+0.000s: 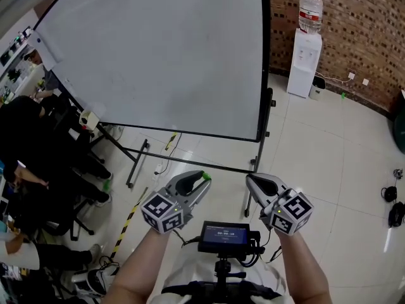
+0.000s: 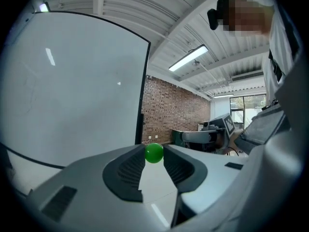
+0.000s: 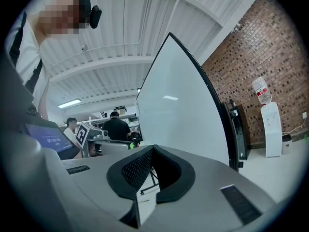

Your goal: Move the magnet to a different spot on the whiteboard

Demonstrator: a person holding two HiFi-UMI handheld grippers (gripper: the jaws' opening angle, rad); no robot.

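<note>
A small green ball magnet [image 2: 154, 153] is pinched between the tips of my left gripper [image 2: 154, 156], which is shut on it. In the head view the magnet [image 1: 205, 176] shows at the left gripper's [image 1: 201, 181] tip, held low in front of the body, well below the whiteboard [image 1: 158, 56]. The board is large, white, black-framed and on a wheeled stand; it fills the left of the left gripper view [image 2: 72, 91]. My right gripper [image 1: 251, 180] is beside the left one, shut with nothing in it [image 3: 152, 149].
People sit at desks and chairs [image 1: 25, 144] left of the board. A water dispenser [image 1: 305, 62] stands by the brick wall at the back right. Cables and gear [image 1: 392, 201] lie on the tiled floor at right. A small screen [image 1: 224, 236] is mounted at my chest.
</note>
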